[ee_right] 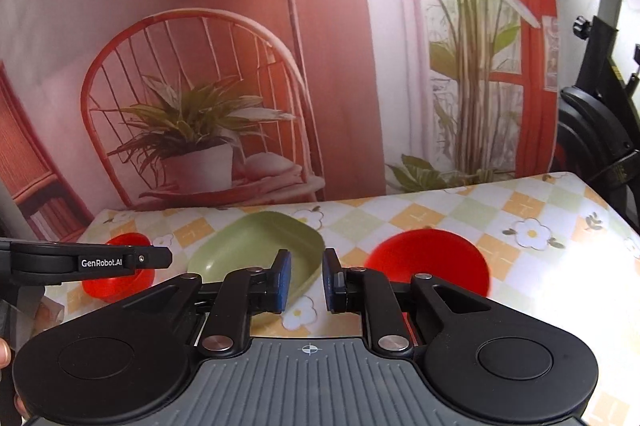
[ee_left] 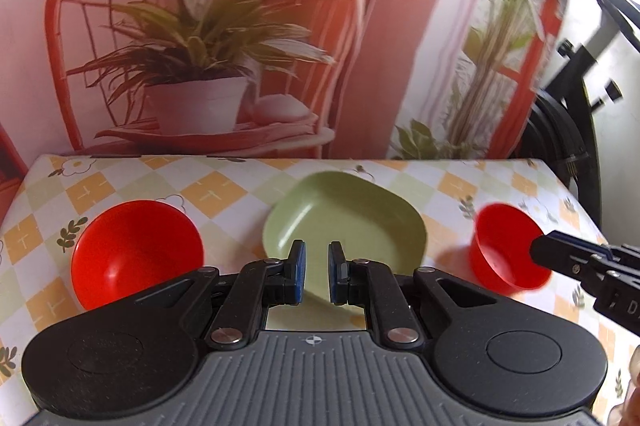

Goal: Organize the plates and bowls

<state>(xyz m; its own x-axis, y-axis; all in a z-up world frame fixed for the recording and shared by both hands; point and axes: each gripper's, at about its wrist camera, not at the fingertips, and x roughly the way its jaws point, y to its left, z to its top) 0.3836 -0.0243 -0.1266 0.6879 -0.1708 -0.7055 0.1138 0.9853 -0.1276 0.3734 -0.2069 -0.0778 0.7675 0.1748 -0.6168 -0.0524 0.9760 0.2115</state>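
Note:
A green square plate (ee_left: 352,214) lies mid-table, with a red bowl (ee_left: 136,250) to its left and a second red bowl (ee_left: 504,246) to its right. My left gripper (ee_left: 317,246) hovers over the plate's near rim, its jaws a small gap apart with nothing between them. My right gripper (ee_left: 540,252) comes in from the right, and its tip overlaps the right bowl's rim. In the right wrist view my right gripper (ee_right: 307,258) is open above the cloth between the plate (ee_right: 248,246) and the right bowl (ee_right: 432,254). The left gripper (ee_right: 160,259) partly hides the left bowl (ee_right: 116,282).
The table (ee_left: 224,186) wears a yellow-and-green checked cloth with flowers. A printed backdrop (ee_left: 200,46) of a chair and a potted plant stands right behind it. A black exercise bike (ee_right: 600,114) stands off the right edge. A person's fingers (ee_right: 4,350) show at the frame edge.

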